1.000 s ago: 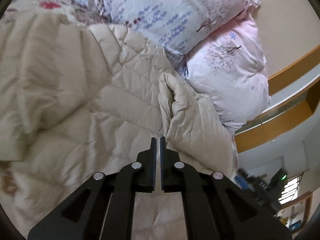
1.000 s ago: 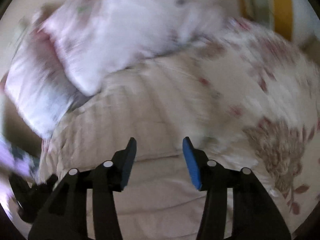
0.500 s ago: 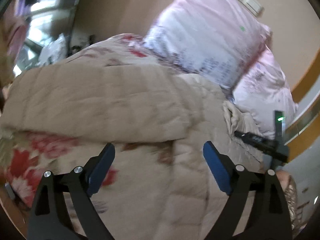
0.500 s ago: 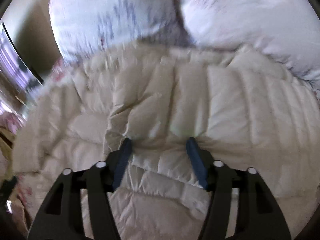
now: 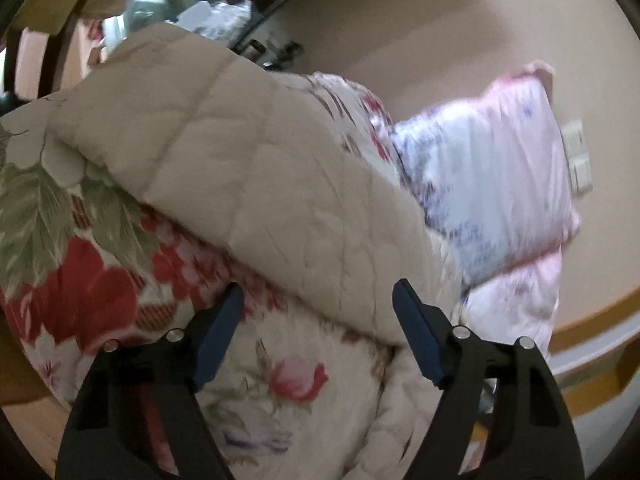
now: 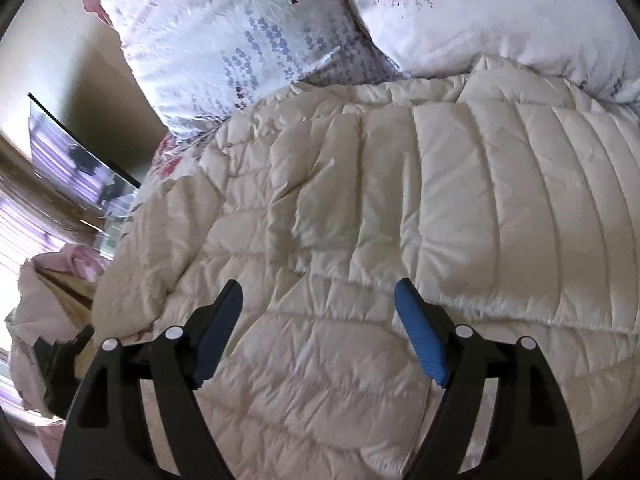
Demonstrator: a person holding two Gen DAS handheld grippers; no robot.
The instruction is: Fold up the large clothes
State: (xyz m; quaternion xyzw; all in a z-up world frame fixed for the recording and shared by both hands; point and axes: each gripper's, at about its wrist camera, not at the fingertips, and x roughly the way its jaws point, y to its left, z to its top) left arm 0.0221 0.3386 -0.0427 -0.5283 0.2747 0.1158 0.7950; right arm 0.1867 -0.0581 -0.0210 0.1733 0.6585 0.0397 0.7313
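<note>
The cream quilted coat [image 6: 360,208] lies spread on the bed below the pillows [image 6: 248,40], directly under the right tool [image 6: 319,330], its jaws just widened and empty, while the left tool [image 5: 318,330], closed a second ago, now gapes empty at the folded edge [image 5: 248,184].

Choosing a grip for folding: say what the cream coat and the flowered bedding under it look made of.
Cream coat: looks like thin, faintly shiny synthetic shell over puffy fill, judging by stitched channels and fine crinkles. Flowered bedding: seems matte printed woven cloth, padded, with red blooms and green leaves; the fibre cannot be told.
</note>
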